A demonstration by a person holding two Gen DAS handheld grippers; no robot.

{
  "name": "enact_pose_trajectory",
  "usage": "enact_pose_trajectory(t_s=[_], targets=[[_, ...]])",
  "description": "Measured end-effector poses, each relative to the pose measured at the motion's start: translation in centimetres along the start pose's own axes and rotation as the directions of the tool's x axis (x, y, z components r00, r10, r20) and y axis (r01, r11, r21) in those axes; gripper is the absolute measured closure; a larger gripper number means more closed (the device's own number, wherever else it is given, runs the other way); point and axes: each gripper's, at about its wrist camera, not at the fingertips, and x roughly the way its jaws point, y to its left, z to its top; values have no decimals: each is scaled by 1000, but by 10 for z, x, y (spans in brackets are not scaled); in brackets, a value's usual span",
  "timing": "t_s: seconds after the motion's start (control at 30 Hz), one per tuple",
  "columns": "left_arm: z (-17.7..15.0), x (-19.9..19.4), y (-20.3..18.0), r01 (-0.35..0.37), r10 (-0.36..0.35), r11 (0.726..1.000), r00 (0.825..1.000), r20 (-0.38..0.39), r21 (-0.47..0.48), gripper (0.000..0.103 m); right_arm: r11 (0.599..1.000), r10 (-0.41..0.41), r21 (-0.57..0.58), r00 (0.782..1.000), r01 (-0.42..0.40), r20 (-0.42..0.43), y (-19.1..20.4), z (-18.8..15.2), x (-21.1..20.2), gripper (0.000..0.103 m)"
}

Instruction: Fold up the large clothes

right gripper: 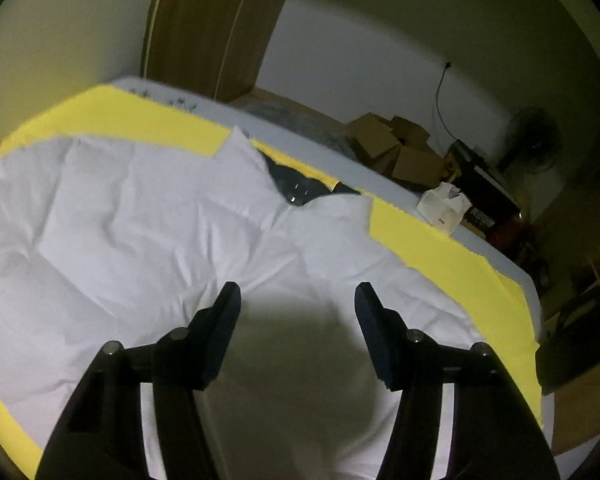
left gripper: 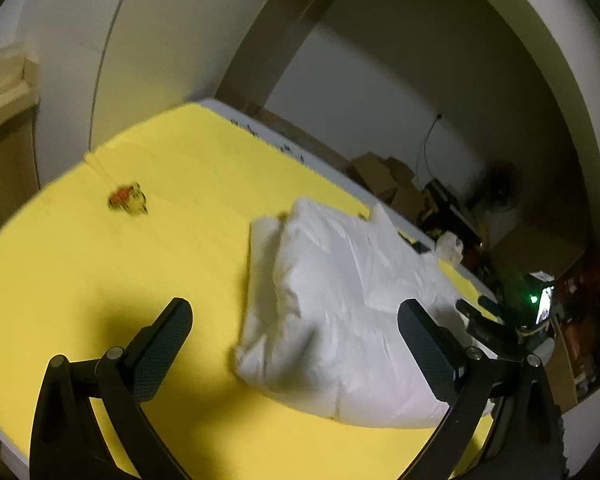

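A large white garment (left gripper: pixel 340 312) lies partly folded on a yellow sheet (left gripper: pixel 120 272) over the bed. In the right wrist view the white garment (right gripper: pixel 148 220) fills most of the frame, with a dark item (right gripper: pixel 296 188) showing at its far edge. My left gripper (left gripper: pixel 296 320) is open and empty, hovering above the garment's left edge. My right gripper (right gripper: pixel 298 300) is open and empty, just above the cloth, casting a shadow on it. The right gripper also shows in the left wrist view (left gripper: pixel 484 316) at the garment's right side.
A small orange and yellow object (left gripper: pixel 128 198) lies on the sheet to the left. A tissue box (right gripper: pixel 444 206) sits at the bed's far edge. Cardboard boxes (right gripper: pixel 392 148), a fan (right gripper: pixel 534 140) and clutter stand on the floor beyond. A wooden door (right gripper: pixel 216 28) is behind.
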Motion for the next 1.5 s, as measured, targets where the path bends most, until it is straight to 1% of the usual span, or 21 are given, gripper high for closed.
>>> enact_pose_trajectory(t_s=[0.07, 0.13, 0.17, 0.2, 0.23, 0.33, 0.47, 0.57, 0.63, 0.77, 0.83, 0.9, 0.97, 1.07, 1.13, 1.17, 1.27, 1.33, 1.37, 1.43, 1.5], targets=[[4, 0, 1, -12, 12, 1000, 1000, -7, 0, 1, 1000, 7, 13, 1000, -7, 9, -4, 4, -6, 43], [5, 3, 4, 9, -10, 1000, 999, -32, -24, 1, 999, -41, 4, 998, 41, 42, -7, 13, -9, 43], [5, 6, 4, 18, -19, 999, 999, -42, -36, 1, 998, -61, -9, 997, 62, 56, -8, 18, -13, 60], [3, 10, 6, 22, -25, 998, 998, -61, -58, 1, 997, -75, -23, 995, 77, 59, -5, 22, -17, 91], [2, 11, 9, 25, -30, 997, 997, -70, -75, 1, 994, -99, -33, 993, 101, 62, -2, 25, -20, 100], [-3, 19, 13, 42, -53, 992, 994, -93, -122, 1, 977, -185, -96, 981, 190, 60, 14, 37, -11, 101], [-10, 20, 18, 65, -85, 984, 990, -113, -167, 1, 976, -178, -128, 984, 175, -17, 37, 30, 20, 101], [-11, 21, 22, 63, -84, 984, 989, -119, -168, 1, 975, -101, -213, 976, 58, -195, 66, 0, 63, 100], [-12, 22, 26, 52, -74, 983, 990, -122, -174, 1, 943, -168, -313, 974, 114, -152, 84, -16, 71, 100], [-13, 25, 36, 59, -87, 977, 987, -135, -204, 1, 980, -99, -183, 988, 75, -122, 56, -4, 43, 100], [-13, 26, 36, 52, -79, 980, 988, -136, -191, 1, 981, -85, -179, 993, 70, -77, 50, -7, 24, 100], [-12, 29, 35, 53, -80, 981, 987, -140, -185, 1, 976, -67, -212, 995, 51, -71, 54, -19, 11, 100], [-12, 31, 31, 56, -83, 981, 986, -143, -184, 1, 962, -70, -272, 990, 34, -124, 65, -37, 26, 100], [-13, 32, 20, 66, -89, 984, 986, -142, -164, 1, 937, -128, -338, 988, 92, -86, 79, -53, 39, 100], [-14, 27, 14, 52, -69, 990, 989, -128, -130, 1, 949, -110, -308, 988, 73, -105, 74, -44, 35, 100], [-15, 26, 13, 34, -48, 993, 991, -125, -113, 1, 973, -62, -227, 995, 42, -82, 64, -36, 23, 101], [-15, 28, 16, 1, -16, 994, 990, -141, -107, 1, 978, -94, -185, 995, 96, 18, 57, -22, 4, 101], [-16, 32, 24, -12, -12, 990, 986, -169, -140, 1, 963, -91, -261, 994, 71, -64, 69, -29, 27, 100], [-16, 33, 27, -10, -18, 988, 984, -175, -153, 1, 929, -129, -360, 987, 88, -92, 85, -43, 47, 100], [-18, 34, 34, -12, -21, 985, 982, -190, -171, 1, 884, -196, -438, 980, 162, -34, 102, -53, 51, 99], [-20, 32, 40, -12, -24, 983, 980, -196, -182, 1, 878, -168, -463, 984, 122, -59, 101, -42, 46, 100]])
